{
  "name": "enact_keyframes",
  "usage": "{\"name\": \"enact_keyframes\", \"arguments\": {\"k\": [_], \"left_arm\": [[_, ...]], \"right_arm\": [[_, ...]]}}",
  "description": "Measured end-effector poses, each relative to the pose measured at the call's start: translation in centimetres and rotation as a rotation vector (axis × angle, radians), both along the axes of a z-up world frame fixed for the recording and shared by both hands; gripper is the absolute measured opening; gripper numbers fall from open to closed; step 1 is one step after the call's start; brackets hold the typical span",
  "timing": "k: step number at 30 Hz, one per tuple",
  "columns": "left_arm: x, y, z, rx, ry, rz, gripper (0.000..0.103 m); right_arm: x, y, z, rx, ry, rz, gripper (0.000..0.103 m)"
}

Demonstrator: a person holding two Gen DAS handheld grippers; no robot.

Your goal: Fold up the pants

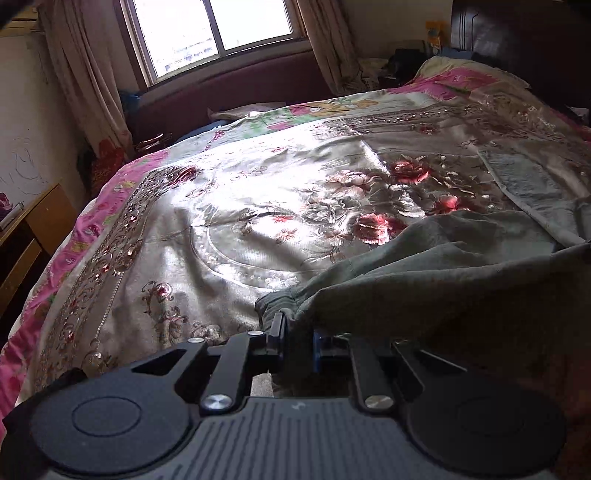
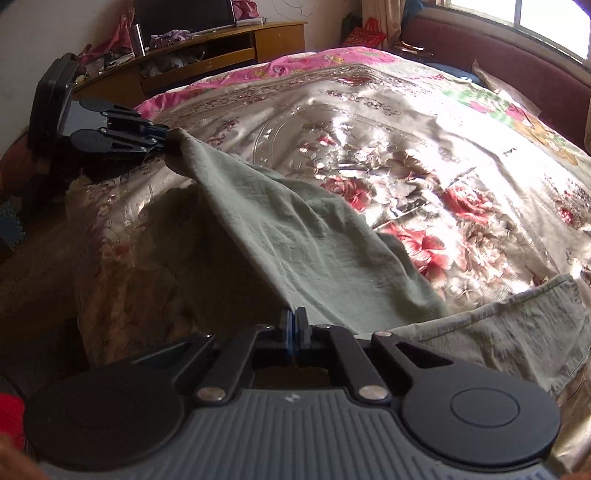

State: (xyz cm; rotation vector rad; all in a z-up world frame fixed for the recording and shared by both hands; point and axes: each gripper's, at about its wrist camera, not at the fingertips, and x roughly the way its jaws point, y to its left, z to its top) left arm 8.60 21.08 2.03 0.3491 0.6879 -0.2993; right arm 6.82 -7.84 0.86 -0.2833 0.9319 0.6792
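Right wrist cam: both my grippers' jaws clamped on pants [image 2: 295, 236] edge, stretched btwn left gripper [image 2: 168, 142] & right gripper [image 2: 294, 321] over bed [image 2: 424, 122].

I read this as a home bedroom. A large bed [image 1: 110, 236] fills both views, covered by a shiny floral bedspread [image 1: 280, 206] with a pink border. Behind it I see a window [image 1: 214, 33] with beige curtains [image 1: 85, 85] and a maroon padded bench [image 1: 236, 88] beneath. A dark headboard [image 1: 517, 37] stands at far right. The right wrist view shows a cluttered wooden TV stand [image 2: 207, 51] carrying a dark screen [image 2: 184, 14].
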Motion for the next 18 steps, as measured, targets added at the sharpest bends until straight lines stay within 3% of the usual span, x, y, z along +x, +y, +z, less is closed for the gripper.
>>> {"name": "enact_keyframes", "arguments": {"k": [4, 7, 12, 16, 18], "left_arm": [[-2.1, 0.3, -2.8, 0.031, 0.034, 0.015, 0.03], [-3.4, 0.2, -4.6, 0.084, 0.043, 0.012, 0.033], [-4.6, -0.3, -6.0, 0.146, 0.029, 0.012, 0.035], [-4.3, 0.2, -5.6, 0.17, 0.02, 0.02, 0.038], [-4.5, 0.7, -5.7, 0.188, 0.034, 0.028, 0.039]], "right_arm": [[-2.2, 1.7, -3.5, -0.049, 0.049, 0.005, 0.002], [-3.0, 2.1, -4.8, -0.092, 0.031, 0.003, 0.005], [-4.0, 3.0, -4.7, -0.168, -0.037, 0.064, 0.007], [-3.9, 2.7, -4.5, -0.17, -0.014, 0.054, 0.01], [-4.0, 2.1, -4.3, -0.168, -0.006, 0.036, 0.018]]}}
